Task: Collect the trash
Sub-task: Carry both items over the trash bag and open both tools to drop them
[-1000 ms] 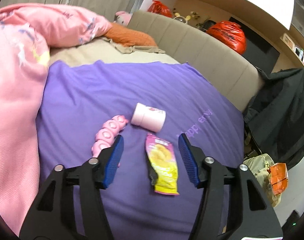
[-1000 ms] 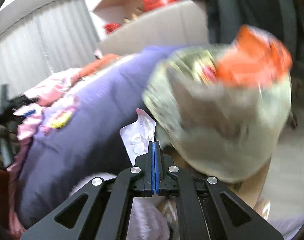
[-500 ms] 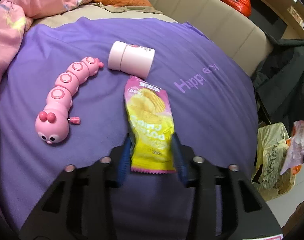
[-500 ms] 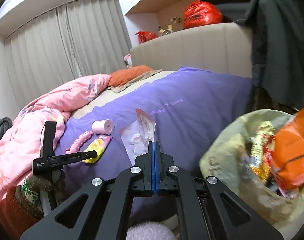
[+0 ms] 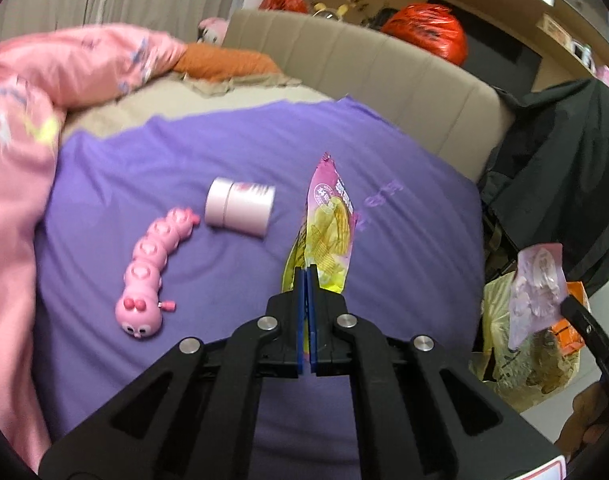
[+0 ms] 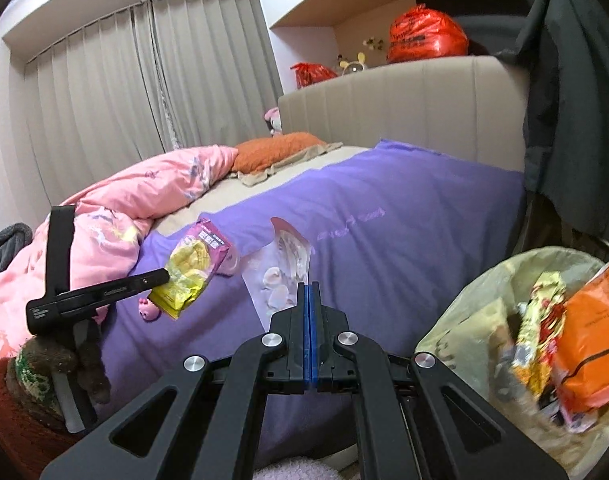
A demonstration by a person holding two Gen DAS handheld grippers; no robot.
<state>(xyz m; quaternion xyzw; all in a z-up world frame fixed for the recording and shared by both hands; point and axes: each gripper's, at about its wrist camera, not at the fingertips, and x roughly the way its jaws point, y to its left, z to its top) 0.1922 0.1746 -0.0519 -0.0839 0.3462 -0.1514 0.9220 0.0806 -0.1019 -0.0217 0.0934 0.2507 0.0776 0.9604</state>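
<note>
My left gripper [image 5: 307, 276] is shut on the lower end of a yellow and pink chip packet [image 5: 324, 236], which stands up off the purple bedspread [image 5: 184, 152]. In the right wrist view the same packet [image 6: 192, 272] hangs from the left gripper [image 6: 166, 276] above the bed. My right gripper [image 6: 309, 288] is shut on a clear pinkish wrapper [image 6: 280, 276], also visible at the right of the left wrist view as the wrapper [image 5: 538, 292]. A translucent trash bag [image 6: 476, 320] holding several wrappers gapes open at the lower right, beside the bed.
A pink caterpillar toy [image 5: 152, 272] and a pink cylindrical jar [image 5: 240, 208] lie on the bedspread. A pink duvet [image 5: 20, 160] is heaped at the left. A beige headboard [image 5: 384, 80], red bags [image 5: 428, 32] and a dark jacket [image 5: 564, 168] stand behind.
My left gripper closed on the chip packet and lifted it off the bedspread. My right gripper swung away from the trash bag and now holds still with its wrapper.
</note>
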